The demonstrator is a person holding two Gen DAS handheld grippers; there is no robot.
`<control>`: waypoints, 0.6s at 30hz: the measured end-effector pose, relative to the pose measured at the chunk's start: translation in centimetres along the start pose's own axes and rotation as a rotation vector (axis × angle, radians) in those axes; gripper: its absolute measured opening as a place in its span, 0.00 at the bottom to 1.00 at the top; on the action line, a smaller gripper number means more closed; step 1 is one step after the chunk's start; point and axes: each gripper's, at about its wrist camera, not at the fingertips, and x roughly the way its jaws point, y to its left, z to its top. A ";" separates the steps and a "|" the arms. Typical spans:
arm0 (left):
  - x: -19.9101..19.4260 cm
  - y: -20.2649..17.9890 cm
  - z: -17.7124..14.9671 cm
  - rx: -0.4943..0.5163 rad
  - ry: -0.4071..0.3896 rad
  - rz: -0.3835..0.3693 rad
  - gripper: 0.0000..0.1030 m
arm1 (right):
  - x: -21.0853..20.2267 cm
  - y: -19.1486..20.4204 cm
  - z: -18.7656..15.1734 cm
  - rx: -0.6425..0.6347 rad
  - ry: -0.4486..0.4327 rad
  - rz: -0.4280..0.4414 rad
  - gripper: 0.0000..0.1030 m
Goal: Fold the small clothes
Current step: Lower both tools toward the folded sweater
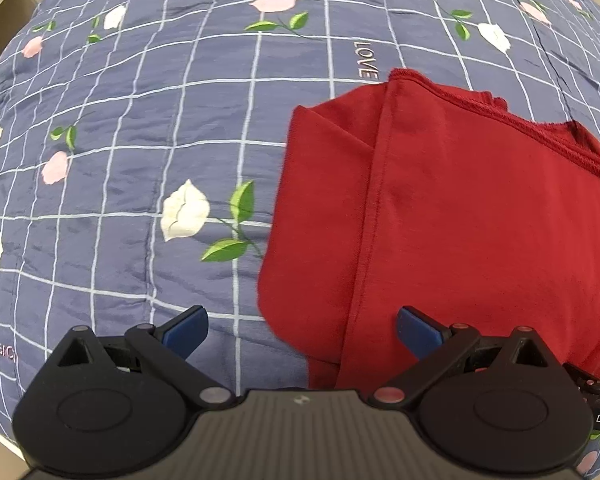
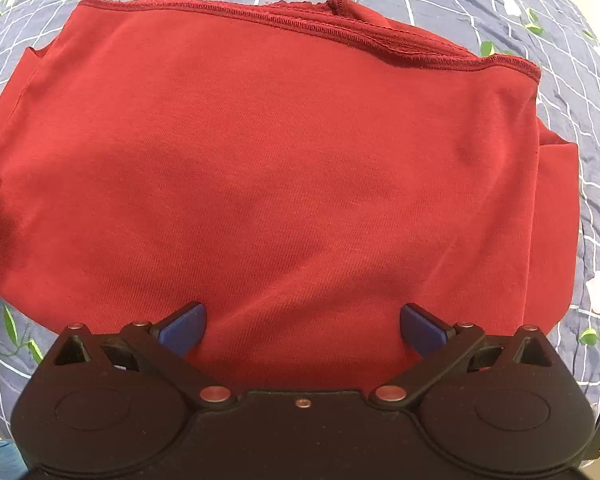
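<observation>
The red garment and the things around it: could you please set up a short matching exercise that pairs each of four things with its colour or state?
Column one:
1. garment
2. bedspread
3. left gripper
4. word LOVE

Column two:
A. open, holding nothing
B. red, folded with stitched hems showing
C. printed on the fabric beyond the garment
D. blue with a white grid and flowers

Pairs: 1-B, 2-D, 3-A, 4-C
</observation>
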 end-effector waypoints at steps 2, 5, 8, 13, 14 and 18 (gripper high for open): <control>0.3 -0.2 0.0 0.009 0.007 0.001 0.99 | -0.1 0.0 -0.1 0.000 -0.002 -0.001 1.00; 0.7 -0.4 -0.1 0.013 0.018 0.002 0.99 | -0.1 0.0 -0.2 0.002 -0.007 -0.002 1.00; 1.1 -0.5 -0.1 0.011 0.038 -0.001 0.99 | -0.1 0.0 -0.3 0.006 -0.011 -0.002 1.00; 1.6 -0.2 -0.8 -0.029 0.074 -0.022 0.99 | -0.1 0.0 -0.2 0.007 -0.008 -0.005 1.00; 1.7 0.0 -1.1 -0.043 0.083 -0.028 0.99 | -0.1 0.0 -0.2 0.007 -0.008 -0.005 1.00; 2.2 1.1 -2.1 -0.107 0.110 -0.070 0.99 | -0.2 0.0 -0.2 0.008 -0.012 -0.005 1.00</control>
